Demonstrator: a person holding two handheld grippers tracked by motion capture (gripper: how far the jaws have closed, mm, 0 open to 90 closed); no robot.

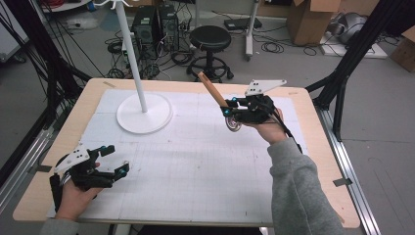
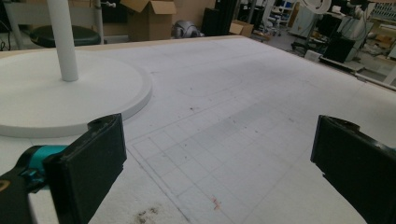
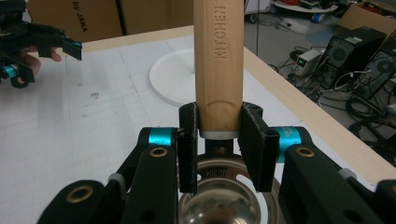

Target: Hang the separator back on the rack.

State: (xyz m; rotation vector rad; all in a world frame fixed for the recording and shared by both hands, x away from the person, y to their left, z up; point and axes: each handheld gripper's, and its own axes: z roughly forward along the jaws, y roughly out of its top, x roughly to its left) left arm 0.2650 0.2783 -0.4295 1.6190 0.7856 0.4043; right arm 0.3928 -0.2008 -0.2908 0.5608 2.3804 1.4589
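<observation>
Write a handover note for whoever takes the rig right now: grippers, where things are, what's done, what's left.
Right gripper: shut on the wooden handle of a kitchen utensil, metal head down by the jaws; held up off the white mat.
Left gripper: open, nothing between the jaws, low over the mat's near left part.
White stand: upright, its round base on the far left of the mat, apart from both grippers.
Done: utensil picked up.
Left: probably hanging it on the stand's hooks; that is a guess. Nothing hangs there yet.
</observation>
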